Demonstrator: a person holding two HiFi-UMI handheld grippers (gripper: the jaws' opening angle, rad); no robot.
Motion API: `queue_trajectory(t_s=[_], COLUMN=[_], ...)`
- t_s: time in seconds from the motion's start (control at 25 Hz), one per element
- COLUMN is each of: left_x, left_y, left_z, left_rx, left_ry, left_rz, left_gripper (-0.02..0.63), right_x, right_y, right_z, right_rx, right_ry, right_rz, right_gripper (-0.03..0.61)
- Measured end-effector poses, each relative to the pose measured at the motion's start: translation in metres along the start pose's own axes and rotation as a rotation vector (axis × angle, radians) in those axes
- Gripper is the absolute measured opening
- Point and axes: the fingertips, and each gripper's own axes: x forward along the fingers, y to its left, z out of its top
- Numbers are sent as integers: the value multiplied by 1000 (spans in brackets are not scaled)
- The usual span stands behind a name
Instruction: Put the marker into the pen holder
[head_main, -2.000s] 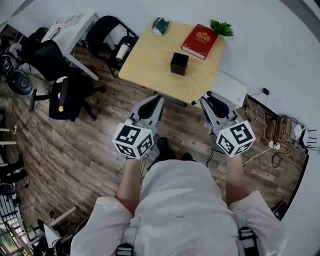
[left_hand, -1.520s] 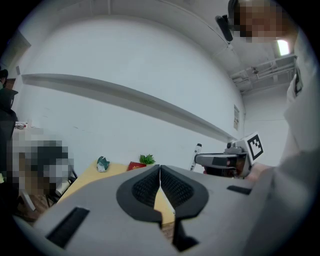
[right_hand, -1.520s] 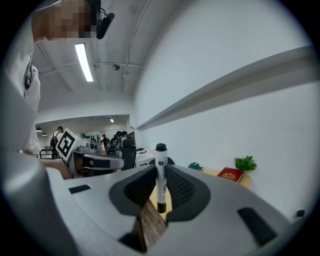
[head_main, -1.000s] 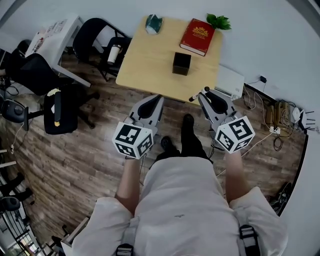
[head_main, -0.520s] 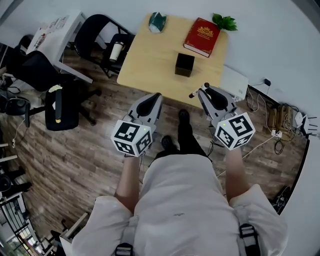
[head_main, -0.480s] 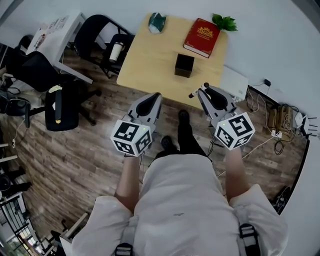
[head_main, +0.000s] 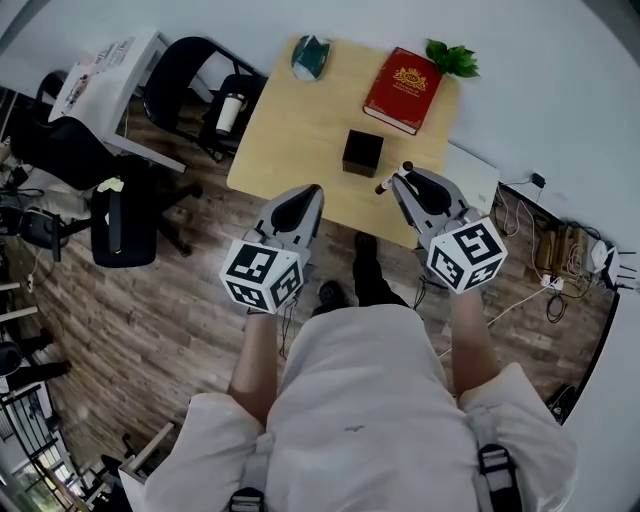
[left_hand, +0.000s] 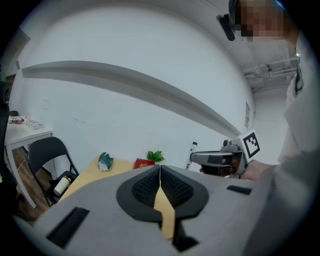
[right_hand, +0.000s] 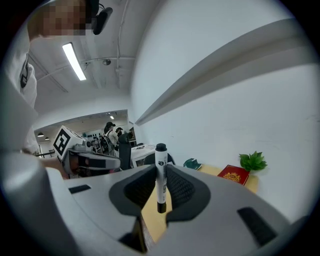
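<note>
My right gripper is shut on a white marker with a black cap, which stands upright between its jaws; the marker also shows at the gripper's tip in the head view. The black square pen holder stands on the light wooden table, a little ahead and left of the right gripper's tip. My left gripper is shut with nothing in it, over the table's near edge. The left gripper view shows the left gripper with jaws pressed together, and the marker held upright to the right.
A red book, a green plant and a teal object lie at the table's far side. Black office chairs and a white desk stand to the left. A white heater and cables are on the right.
The person has stepped toward the table. Both grippers have come forward to its near edge, and the marker now sits close to the pen holder.
</note>
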Motion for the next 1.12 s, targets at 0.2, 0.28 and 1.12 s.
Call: queue_trajectory(t_s=[0.2,0.28,1.12], left_x=[30,42,100], left_y=[12,14,38], left_z=[8,11,-15], left_rx=[-18,-22,-111], left_ry=[6,9,84], left_rz=[37,52,200], left_gripper=[8,8,8], right_x=[24,34,118], right_y=[-30,-42,-96], right_z=[4,3,-49], right_rx=[-3,-2,-9], right_ry=[21,34,208], right_rz=[40,60,265], right_gripper=[66,66,66])
